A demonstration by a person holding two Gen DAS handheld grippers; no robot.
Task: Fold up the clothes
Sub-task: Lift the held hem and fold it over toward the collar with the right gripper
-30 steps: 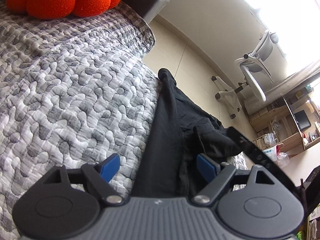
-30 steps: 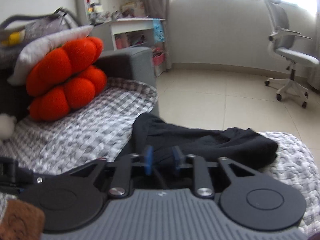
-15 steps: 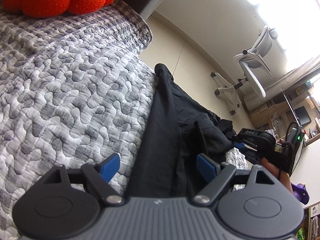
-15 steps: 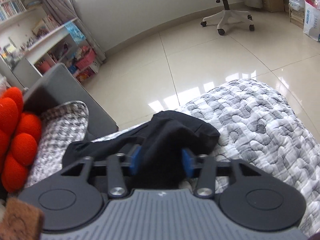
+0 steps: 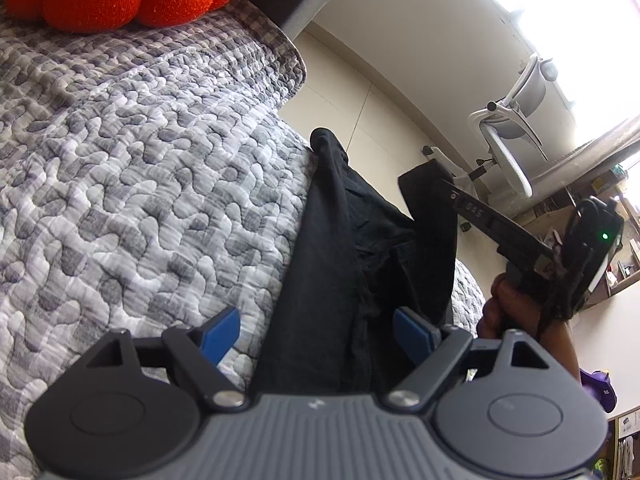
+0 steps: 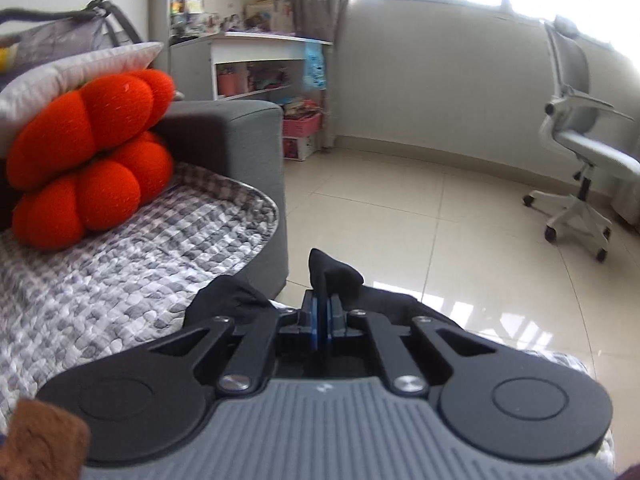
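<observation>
Black garment (image 5: 344, 264) strung along the quilt (image 5: 132, 184) edge, one corner pinched up by the right gripper (image 6: 322, 320), jaws clamped on cloth; left gripper (image 5: 316, 330) low over it, jaws wide apart; best carry that corner across evenly, no bunching

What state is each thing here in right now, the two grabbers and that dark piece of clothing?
Left gripper: fingers open, black garment lying between them.
Right gripper: fingers shut on a corner of the garment.
Black garment: rumpled along the quilt's edge, one corner lifted.
Quilt: spread flat.
</observation>
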